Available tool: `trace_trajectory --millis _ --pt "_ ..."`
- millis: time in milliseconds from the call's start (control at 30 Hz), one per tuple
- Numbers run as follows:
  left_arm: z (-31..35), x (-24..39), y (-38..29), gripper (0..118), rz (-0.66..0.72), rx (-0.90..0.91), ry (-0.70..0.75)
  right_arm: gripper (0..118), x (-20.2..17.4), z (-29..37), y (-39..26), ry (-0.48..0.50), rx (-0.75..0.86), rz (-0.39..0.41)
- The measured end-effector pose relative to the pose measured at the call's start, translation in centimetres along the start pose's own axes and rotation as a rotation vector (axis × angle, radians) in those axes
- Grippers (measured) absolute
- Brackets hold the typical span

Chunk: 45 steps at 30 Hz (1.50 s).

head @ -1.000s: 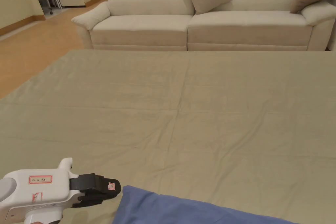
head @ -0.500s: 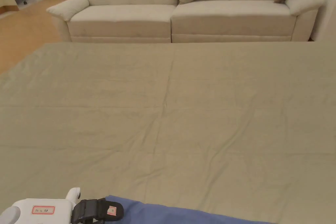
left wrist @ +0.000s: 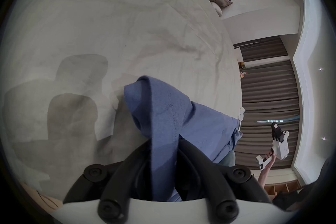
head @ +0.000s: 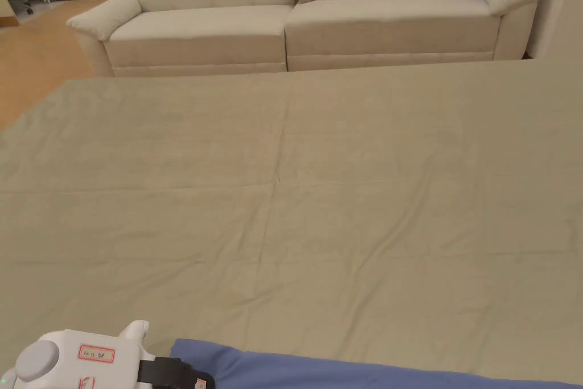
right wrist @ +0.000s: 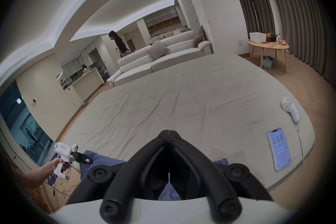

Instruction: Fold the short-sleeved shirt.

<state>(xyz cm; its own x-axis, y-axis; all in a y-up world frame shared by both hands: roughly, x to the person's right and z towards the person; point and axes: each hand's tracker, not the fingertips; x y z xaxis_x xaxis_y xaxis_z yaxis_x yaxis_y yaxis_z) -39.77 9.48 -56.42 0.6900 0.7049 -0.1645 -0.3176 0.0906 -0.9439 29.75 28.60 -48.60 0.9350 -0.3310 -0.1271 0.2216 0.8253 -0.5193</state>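
Observation:
A blue short-sleeved shirt lies along the near edge of a wide beige sheet. My left gripper is at its left corner. In the left gripper view both jaws are shut on a fold of the shirt, which stands up out of the left gripper. The right gripper is shut, tips touching, with no cloth seen between them. It hovers above the shirt. In the left gripper view the right gripper is held up in a hand, apart from the shirt's far end.
A cream sofa with cushions stands beyond the sheet. A phone and a white controller lie on the sheet's right side. A round wooden table stands by the curtains. A person stands behind the sofa.
The head camera has shifted. The left gripper has drawn back toward me, and the shirt's left corner has come nearer and leftward with it.

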Motion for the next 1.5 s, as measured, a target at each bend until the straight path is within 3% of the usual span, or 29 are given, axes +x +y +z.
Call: trace_trajectory --millis 67,267,467,667,733,833,900,967,1067,1267,1367,1400,1433,1467,1500 --pt "0.8 -0.4 0.4 4 0.054 0.001 0.000 0 0.0 0.2 0.0 0.009 0.001 -0.012" --pt "3.8 1.9 1.0 4 0.033 0.026 0.004 0 -0.6 0.7 -0.2 -0.009 -0.004 0.021" --pt "9.9 -0.7 0.9 4 0.132 0.120 -0.009 0 -1.6 0.3 -0.3 -0.025 -0.022 0.024" --pt "16.7 -3.6 1.3 4 0.176 0.204 0.246 0 -3.3 -0.2 -0.4 -0.004 -0.033 0.054" --pt "17.0 -2.5 0.2 4 0.225 0.244 0.268 0 -3.4 -0.5 -0.3 0.001 -0.039 0.062" --pt "15.5 2.1 -1.8 4 0.117 0.237 0.310 0 -3.5 -0.8 -0.3 0.013 -0.044 0.067" --pt "13.7 6.7 -3.8 4 0.083 0.244 0.222 0 -3.4 -0.7 -0.3 0.032 -0.042 0.065" --pt "11.5 11.0 -4.9 4 -0.062 0.230 0.206 0 -3.3 -0.4 -0.5 0.050 -0.035 0.065" --pt "6.7 16.2 -5.9 4 -0.160 0.198 0.099 0 -2.8 0.4 -0.6 0.067 -0.021 0.062" --pt "-5.9 20.1 -5.9 4 -0.130 0.069 -0.005 0 -1.3 2.7 -1.1 0.092 0.001 0.038" --pt "-8.6 20.5 -6.0 6 -0.122 0.033 -0.051 0 -0.4 3.6 -1.4 0.088 -0.003 0.029" --pt "-8.8 19.9 -5.7 15 -0.082 0.028 -0.055 0 -0.1 4.0 -1.5 0.083 -0.004 0.030" --pt "-8.6 19.6 -5.4 42 -0.069 0.017 -0.053 0 0.1 4.2 -1.6 0.078 -0.005 0.033" --pt "-7.8 19.6 -5.7 90 -0.060 0.024 -0.056 0 0.4 4.5 -1.7 0.067 -0.007 0.038" --pt "-7.1 19.2 -5.7 115 -0.062 0.042 -0.050 0 0.7 4.6 -1.9 0.060 -0.007 0.038"
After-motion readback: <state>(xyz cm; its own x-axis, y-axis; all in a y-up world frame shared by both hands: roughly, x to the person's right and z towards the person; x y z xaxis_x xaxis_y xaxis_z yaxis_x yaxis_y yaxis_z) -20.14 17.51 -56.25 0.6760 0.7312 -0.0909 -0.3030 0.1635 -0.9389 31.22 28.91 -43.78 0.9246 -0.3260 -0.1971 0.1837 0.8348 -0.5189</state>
